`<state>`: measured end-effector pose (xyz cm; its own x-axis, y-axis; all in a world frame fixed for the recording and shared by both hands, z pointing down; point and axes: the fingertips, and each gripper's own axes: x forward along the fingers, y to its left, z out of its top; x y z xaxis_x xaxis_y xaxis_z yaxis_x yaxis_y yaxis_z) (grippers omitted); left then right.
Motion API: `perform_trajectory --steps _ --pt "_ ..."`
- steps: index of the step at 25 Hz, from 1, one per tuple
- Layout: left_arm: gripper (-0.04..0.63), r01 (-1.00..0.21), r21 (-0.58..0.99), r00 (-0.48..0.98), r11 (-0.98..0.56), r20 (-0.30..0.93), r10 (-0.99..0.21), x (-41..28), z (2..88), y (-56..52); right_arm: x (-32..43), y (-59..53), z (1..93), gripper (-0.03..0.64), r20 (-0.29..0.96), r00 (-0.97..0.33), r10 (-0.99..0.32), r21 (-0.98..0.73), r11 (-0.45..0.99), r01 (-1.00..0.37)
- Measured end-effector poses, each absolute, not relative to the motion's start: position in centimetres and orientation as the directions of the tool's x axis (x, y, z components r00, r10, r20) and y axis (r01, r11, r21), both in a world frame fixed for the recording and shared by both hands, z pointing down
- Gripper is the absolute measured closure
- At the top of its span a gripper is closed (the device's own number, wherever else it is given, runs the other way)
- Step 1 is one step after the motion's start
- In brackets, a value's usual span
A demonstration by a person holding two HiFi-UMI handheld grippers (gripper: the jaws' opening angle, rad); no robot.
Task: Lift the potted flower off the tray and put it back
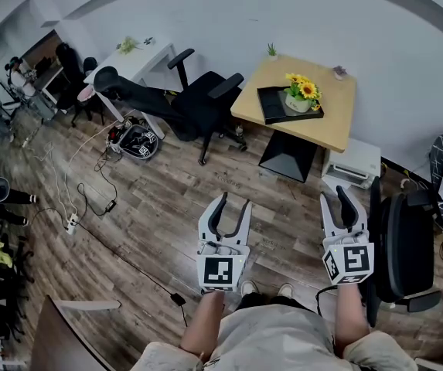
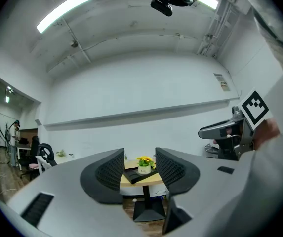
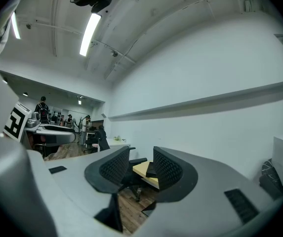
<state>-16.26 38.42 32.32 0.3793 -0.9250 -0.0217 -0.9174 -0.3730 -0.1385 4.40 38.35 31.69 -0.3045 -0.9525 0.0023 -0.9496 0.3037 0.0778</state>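
A potted flower with yellow blooms in a white pot stands on a black tray on a small wooden table across the room. In the left gripper view the potted flower shows far off between the jaws. My left gripper is held level in front of me, open, nothing between its fingers. My right gripper is beside it, also open and empty. Both stand well short of the table. The right gripper view shows the table's corner and the tray's edge between the jaws.
A black office chair stands left of the table, another black chair at my right. A white box sits under the table. Cables and a power strip lie on the wooden floor at left. A white desk stands further back.
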Motion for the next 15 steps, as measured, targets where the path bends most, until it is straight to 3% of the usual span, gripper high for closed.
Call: perform_trajectory --steps 5,15 --pt "0.376 -0.906 -0.140 0.406 -0.399 -0.030 -0.913 -16.5 32.4 37.8 3.9 37.9 31.7 0.396 -0.007 -0.298 -0.955 0.064 0.297 -0.953" --pt "0.376 -0.898 -0.126 0.427 -0.421 -0.024 -0.904 -19.0 33.0 36.0 1.0 36.4 32.1 0.390 0.000 -0.301 -0.954 0.063 0.300 -0.952"
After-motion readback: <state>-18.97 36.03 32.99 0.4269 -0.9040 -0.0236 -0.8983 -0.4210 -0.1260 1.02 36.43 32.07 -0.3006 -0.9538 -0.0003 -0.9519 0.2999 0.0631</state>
